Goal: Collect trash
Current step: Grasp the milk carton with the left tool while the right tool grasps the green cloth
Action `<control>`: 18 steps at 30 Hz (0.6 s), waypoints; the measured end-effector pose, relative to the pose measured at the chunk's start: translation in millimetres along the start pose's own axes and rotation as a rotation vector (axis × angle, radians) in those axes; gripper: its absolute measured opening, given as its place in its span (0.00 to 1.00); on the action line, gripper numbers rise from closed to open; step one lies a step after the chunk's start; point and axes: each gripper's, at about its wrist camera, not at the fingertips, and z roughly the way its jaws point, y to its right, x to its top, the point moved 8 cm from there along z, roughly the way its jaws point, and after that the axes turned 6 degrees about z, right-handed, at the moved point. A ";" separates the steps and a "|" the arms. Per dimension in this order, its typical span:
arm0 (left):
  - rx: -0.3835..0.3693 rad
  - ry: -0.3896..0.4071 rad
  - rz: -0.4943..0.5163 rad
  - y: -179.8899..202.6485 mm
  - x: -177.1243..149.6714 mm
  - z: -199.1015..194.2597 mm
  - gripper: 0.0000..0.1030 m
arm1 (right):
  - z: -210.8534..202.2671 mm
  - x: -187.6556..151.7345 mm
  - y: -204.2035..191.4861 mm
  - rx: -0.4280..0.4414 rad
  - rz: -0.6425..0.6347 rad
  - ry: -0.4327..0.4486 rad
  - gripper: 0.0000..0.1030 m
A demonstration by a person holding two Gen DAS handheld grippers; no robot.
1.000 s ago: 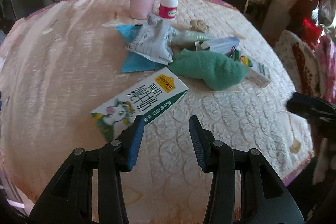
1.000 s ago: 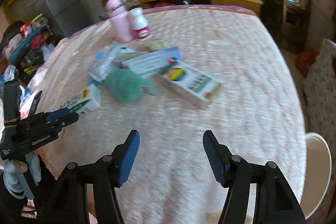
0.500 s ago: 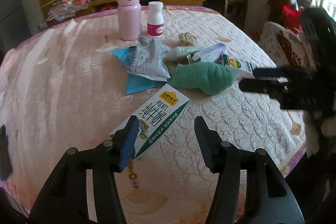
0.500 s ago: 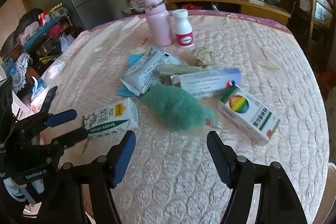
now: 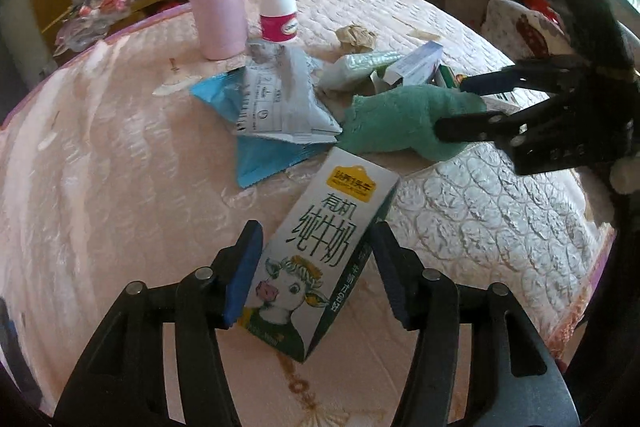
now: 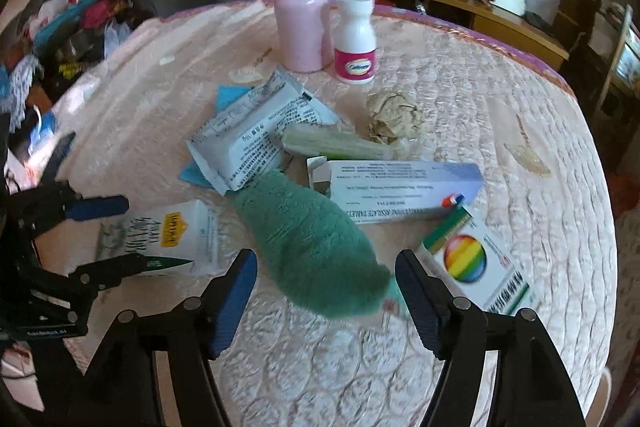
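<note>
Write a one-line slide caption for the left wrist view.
Left gripper straddles the milk carton, jaws open, while the right gripper reaches the green cloth.

Both tools share one build. The left gripper [image 5: 316,267] has black angular plastic arms, round silver screw heads at the joints and flat blue pads [image 5: 243,269] lining its fingers. The right gripper [image 6: 326,301] matches it, with blue pads [image 6: 232,301]; white lettering marks the left tool's body at 8 o'clock.
</note>
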 end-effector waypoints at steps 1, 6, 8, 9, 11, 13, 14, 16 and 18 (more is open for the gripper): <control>-0.005 -0.004 0.008 0.8 1.5 2.7 0.56 | 7.7 0.6 -1.3 0.000 -0.019 -0.021 0.67; -0.022 -0.030 0.020 4.9 5.8 13.2 0.57 | 29.1 -1.0 -1.1 0.002 -0.023 -0.071 0.67; -0.028 -0.035 -0.021 2.1 7.5 15.1 0.57 | 27.5 -3.3 2.2 0.027 0.035 -0.069 0.55; -0.032 -0.035 -0.046 0.3 7.5 15.8 0.56 | 25.7 -4.9 3.8 0.035 0.057 -0.066 0.52; -0.043 -0.042 -0.124 -4.1 7.3 18.0 0.56 | 17.1 -11.3 6.4 0.033 0.076 -0.054 0.48; -0.031 -0.041 -0.163 -4.3 7.6 17.8 0.56 | 7.2 -19.1 7.4 0.024 0.096 -0.045 0.48; -0.020 -0.041 -0.169 -3.3 8.0 17.6 0.55 | 1.0 -24.0 8.3 0.022 0.112 -0.039 0.47; -0.010 -0.047 -0.174 1.5 7.9 16.8 0.55 | -11.7 -33.7 9.8 0.026 0.144 -0.024 0.47; -0.021 -0.056 -0.166 8.9 7.7 15.7 0.55 | -23.9 -46.1 13.9 0.024 0.174 -0.022 0.47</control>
